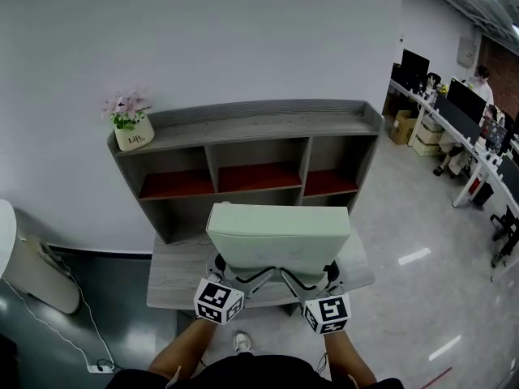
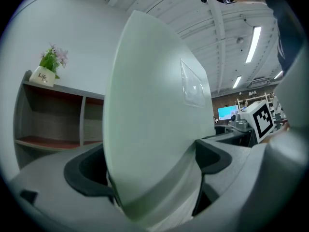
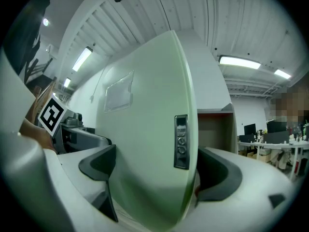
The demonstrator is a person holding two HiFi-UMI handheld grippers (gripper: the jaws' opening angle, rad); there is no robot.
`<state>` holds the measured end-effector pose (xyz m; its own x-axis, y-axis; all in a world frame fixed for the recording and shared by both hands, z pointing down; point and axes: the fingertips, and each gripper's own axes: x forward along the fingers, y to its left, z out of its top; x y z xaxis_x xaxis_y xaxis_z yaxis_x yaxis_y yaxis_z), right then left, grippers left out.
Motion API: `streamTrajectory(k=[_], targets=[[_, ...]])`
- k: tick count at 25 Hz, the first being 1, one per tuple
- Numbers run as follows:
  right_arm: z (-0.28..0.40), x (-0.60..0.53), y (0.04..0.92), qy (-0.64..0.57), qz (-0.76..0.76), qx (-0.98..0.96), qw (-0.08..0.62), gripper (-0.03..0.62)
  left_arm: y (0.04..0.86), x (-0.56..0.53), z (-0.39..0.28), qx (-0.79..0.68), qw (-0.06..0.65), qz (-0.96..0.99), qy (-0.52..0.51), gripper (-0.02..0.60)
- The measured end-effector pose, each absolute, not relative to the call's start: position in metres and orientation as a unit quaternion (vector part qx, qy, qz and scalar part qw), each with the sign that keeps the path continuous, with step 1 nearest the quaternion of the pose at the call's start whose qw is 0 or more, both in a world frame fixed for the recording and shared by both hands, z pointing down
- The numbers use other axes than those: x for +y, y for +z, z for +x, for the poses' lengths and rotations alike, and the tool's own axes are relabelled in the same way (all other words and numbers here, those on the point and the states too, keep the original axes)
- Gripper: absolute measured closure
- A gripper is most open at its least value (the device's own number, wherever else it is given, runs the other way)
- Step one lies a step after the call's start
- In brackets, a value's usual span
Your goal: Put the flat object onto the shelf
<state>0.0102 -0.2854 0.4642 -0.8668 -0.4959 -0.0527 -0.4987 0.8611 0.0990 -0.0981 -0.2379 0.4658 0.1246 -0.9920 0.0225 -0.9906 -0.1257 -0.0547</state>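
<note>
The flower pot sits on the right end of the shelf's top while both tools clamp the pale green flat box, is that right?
Not quite. In the head view the flower pot sits on the left end of the shelf's top, not the right. The left tool and right tool do both clamp the pale green flat box.

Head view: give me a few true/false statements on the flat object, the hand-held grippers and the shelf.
1. The left hand-held gripper and right hand-held gripper are both shut on the flat object. True.
2. The flat object lies inside the shelf. False: it is held up in front of the shelf.
3. A flower pot stands on the shelf's top at its left end. True.
4. The compartments are packed with books. False: only their red floors show.
</note>
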Motion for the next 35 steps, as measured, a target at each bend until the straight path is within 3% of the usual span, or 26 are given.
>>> streamTrajectory(k=[20, 35], targets=[[-0.140, -0.319, 0.438, 0.067, -0.210, 0.975, 0.026, 0.094, 0.441, -0.261, -0.243, 0.699, 0.027, -0.714, -0.016, 0.026], [-0.194, -0.324, 0.407, 0.079, -0.196, 0.976, 0.054, 0.094, 0.410, -0.265, -0.296, 0.704, 0.038, -0.709, -0.015, 0.026]])
